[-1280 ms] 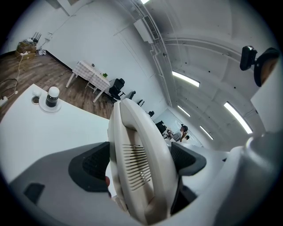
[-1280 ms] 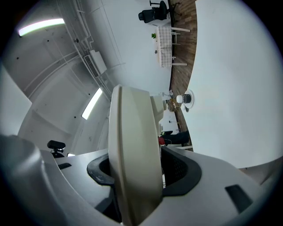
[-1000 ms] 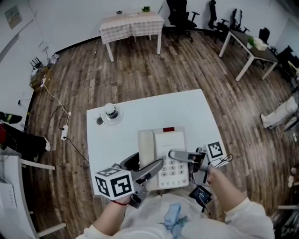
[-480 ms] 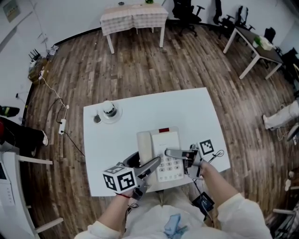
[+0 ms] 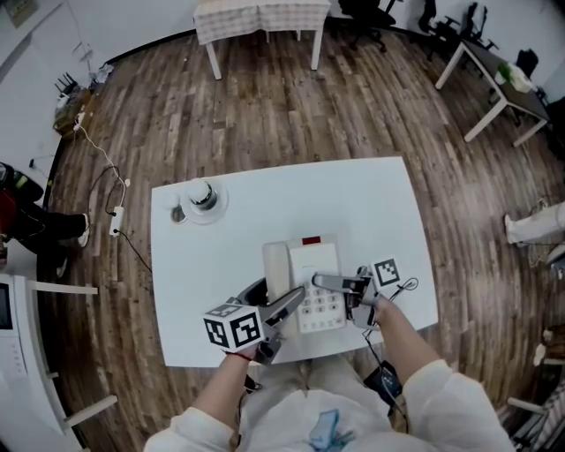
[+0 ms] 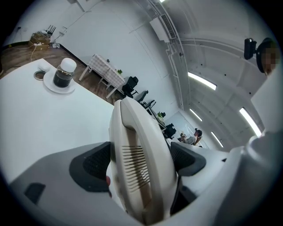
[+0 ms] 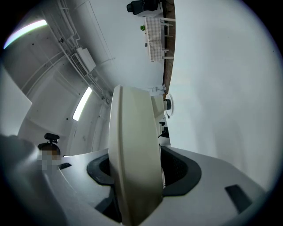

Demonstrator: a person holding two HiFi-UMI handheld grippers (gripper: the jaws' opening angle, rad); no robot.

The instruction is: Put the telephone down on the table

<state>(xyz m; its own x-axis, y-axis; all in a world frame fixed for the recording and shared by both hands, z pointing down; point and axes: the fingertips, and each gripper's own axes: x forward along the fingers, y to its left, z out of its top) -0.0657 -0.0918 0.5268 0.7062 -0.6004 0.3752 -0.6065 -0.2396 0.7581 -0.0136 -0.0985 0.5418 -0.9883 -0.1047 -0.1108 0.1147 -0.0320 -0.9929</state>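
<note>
Telephone [image 5: 305, 278] over near-middle of white table [image 5: 229, 229]; cannot tell whether its base touches the top. Left gripper [image 5: 275, 305] clamped on its left, handset edge, a pad [image 6: 93, 164] pressing each side. Right gripper [image 5: 332, 288] clamped on its right edge. Jar [image 5: 201, 196] on saucer at far left, well apart.

A cloth-covered table [image 5: 261, 16] stood by the far wall — office chairs [image 5: 369, 11] just right of it, a white-capped jar [image 5: 201, 194] on a saucer [image 5: 219, 207] well nearer.
</note>
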